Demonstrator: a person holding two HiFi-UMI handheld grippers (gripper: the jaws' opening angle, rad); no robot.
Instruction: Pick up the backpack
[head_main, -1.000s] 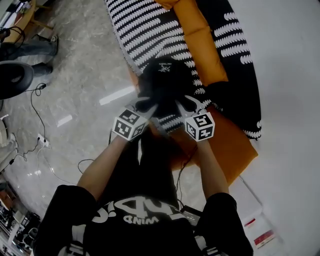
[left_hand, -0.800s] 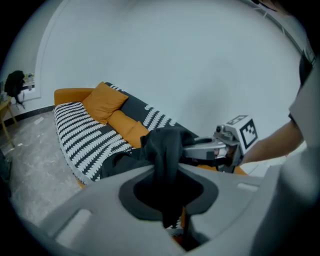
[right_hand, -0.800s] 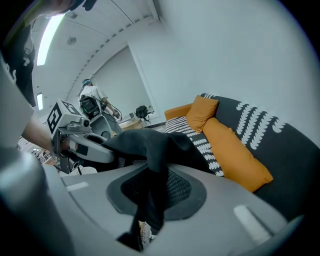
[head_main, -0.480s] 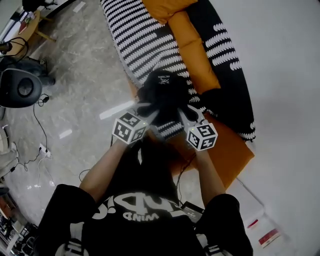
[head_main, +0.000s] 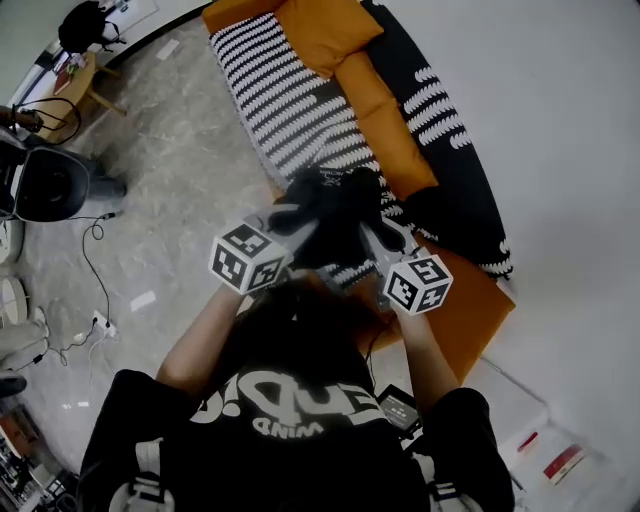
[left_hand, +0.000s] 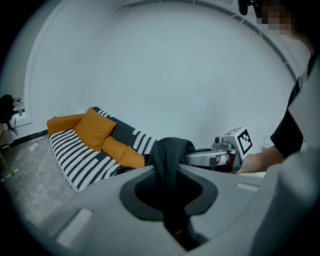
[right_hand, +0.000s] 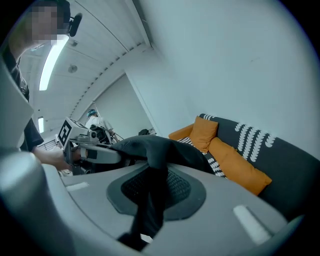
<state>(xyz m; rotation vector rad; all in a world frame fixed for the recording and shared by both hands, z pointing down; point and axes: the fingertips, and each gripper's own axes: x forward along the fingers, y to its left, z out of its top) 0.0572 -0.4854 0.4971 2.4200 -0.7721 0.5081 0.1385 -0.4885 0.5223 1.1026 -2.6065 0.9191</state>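
Backpack (head_main: 335, 212) hangs in the air between both hands, over the near end of the striped sofa (head_main: 290, 110). Left gripper (left_hand: 167, 197) is pinched on a dark strap (left_hand: 167, 160); right gripper (right_hand: 149, 197) pinches another strip of the black fabric. Each hold looks thin, though blur makes its depth hard to judge. If the fabric slides through the jaws under the bag's weight, or one hand outpaces the other, it could tilt and drop.

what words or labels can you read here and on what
"WIND": white print on the person's black shirt; bigger letters beside it unclear.
Logo on the backpack: too blurred.
marker cubes: square patterns, no words.
red-and-white papers at lower right: too small.
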